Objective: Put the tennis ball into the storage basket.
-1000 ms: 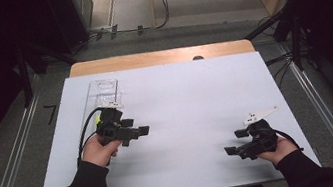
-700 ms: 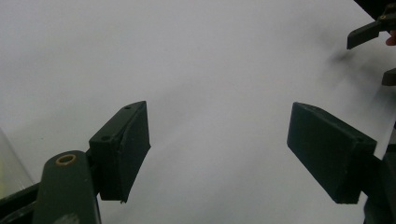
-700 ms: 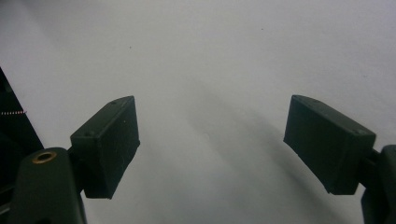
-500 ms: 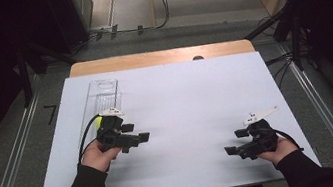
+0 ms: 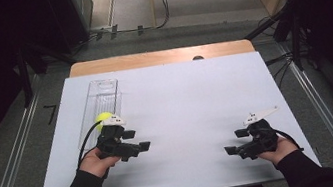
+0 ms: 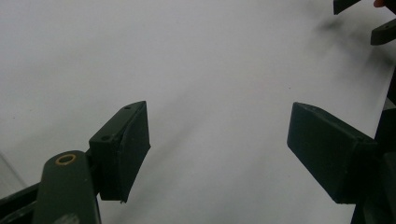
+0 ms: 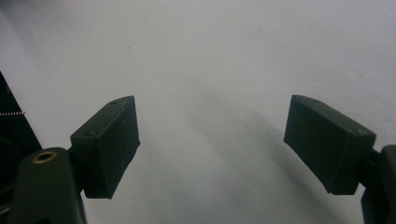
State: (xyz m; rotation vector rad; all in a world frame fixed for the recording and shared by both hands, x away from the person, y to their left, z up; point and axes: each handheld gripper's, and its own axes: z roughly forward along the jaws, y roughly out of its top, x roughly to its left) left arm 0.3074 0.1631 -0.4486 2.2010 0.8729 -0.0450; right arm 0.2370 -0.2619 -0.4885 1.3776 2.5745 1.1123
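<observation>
Your white table top [image 5: 192, 109] is the biggest thing here, with a clear plastic tray [image 5: 100, 104] lying near its far left corner. A yellow-green ball [image 5: 103, 117], likely a tennis ball, sits at the tray's near end, just behind your left gripper [image 5: 143, 146]. That gripper's jaws stand apart with nothing between them, and so do those of the right gripper [image 5: 230, 151]. Swing the left one back carelessly and its body or cable could knock the ball rolling. I can read no writing anywhere.

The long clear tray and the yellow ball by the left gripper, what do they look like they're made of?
The tray looks like clear, glossy hard plastic: the white table shows through it and its edges glint. The ball is bright yellow-green and matte, perhaps felt like a tennis ball, though too small to be sure.
</observation>
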